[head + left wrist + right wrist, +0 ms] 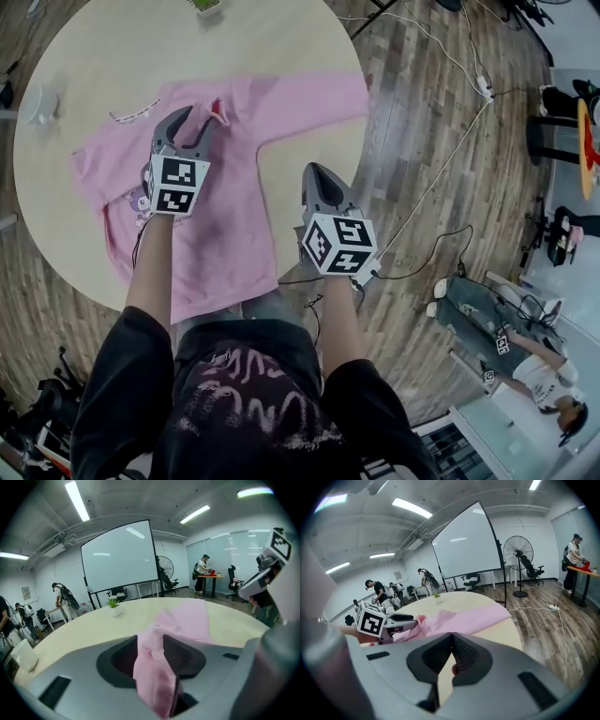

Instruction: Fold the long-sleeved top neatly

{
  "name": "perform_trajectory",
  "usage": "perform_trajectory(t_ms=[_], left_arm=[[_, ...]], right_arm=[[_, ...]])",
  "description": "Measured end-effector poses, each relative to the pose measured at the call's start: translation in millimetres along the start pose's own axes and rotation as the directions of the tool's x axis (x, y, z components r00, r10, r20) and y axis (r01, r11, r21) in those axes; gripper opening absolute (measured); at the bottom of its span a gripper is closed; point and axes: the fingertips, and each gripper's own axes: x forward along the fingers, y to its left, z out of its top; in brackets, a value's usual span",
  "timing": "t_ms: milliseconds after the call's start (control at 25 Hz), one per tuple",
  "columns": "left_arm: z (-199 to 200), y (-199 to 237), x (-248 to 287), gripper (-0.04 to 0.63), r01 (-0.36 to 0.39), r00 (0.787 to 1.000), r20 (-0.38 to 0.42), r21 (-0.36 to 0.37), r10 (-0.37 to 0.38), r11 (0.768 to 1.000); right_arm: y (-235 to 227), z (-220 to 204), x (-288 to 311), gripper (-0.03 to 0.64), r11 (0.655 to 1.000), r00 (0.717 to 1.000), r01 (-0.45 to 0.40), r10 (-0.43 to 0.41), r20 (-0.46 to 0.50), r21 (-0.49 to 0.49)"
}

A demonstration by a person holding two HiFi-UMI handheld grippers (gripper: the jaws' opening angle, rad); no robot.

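Head view is showing us the long-sleeved top (pixel 225 216) lying flat on the round table (pixel 112 47). Its body is running from the table's middle to the near edge and draping over it, while one sleeve (pixel 309 98) is stretching straight out toward the table's right edge. That sleeve's long axis is running across the table, side to side.

We are holding the left gripper (pixel 202 117) over the table's middle, at the neck end of the top. Its jaws are standing apart, with a loose strip of pink cloth lying between them, and we are judging it unpressed. The right gripper (pixel 314 171) is hovering just off the table's near-right edge, its jaws closed on nothing.

We are judging the outstretched sleeve to be the part waiting to be folded in. The right gripper is sitting nearer to it, and the sleeve is lying beyond those jaws, farther in over the table.
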Motion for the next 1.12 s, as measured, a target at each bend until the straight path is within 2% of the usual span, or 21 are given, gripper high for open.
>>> perform_trajectory(t_ms=[240, 440, 600, 840, 960, 1120], left_arm=[[0.9, -25.2, 11.7, 0.171, 0.049, 0.998, -0.027, 0.014, -0.049, 0.999], [5.3, -33.1, 12.5, 0.17, 0.047, 0.999, -0.02, 0.022, -0.047, 0.999], [12.8, -35.9, -1.2, 0.169, 0.043, 0.999, -0.018, -0.004, -0.043, 0.999], [24.3, -34.1, -40.2, 0.011, 0.017, 1.0, 0.008, -0.055, -0.017, 0.998], [28.2, -31.4, -67.0, 0.011, -0.002, 1.0, 0.014, -0.067, 0.003, 0.998], [32.1, -24.0, -105.0, 0.011, -0.028, 0.998, 0.052, -0.148, 0.036, 0.989]], right_arm=[[-12.7, -0.2, -8.9, 0.005, 1.0, 1.0, 0.017, -0.017, 0.003, 0.012], [-27.7, -1.4, -17.7, 0.005, 0.999, 1.0, 0.029, -0.03, 0.01, 0.027], [-33.0, 1.9, -21.0, 0.005, 0.999, 1.0, 0.017, -0.018, 0.022, 0.046], [-27.9, 17.1, -27.9, 0.005, 0.999, 0.999, -0.022, 0.02, 0.049, 0.041], [-25.4, 25.2, -36.7, 0.005, 0.999, 0.998, -0.034, 0.032, 0.054, 0.037], [-22.1, 34.0, -44.6, 0.005, 0.999, 0.998, -0.029, 0.027, 0.058, 0.034]])
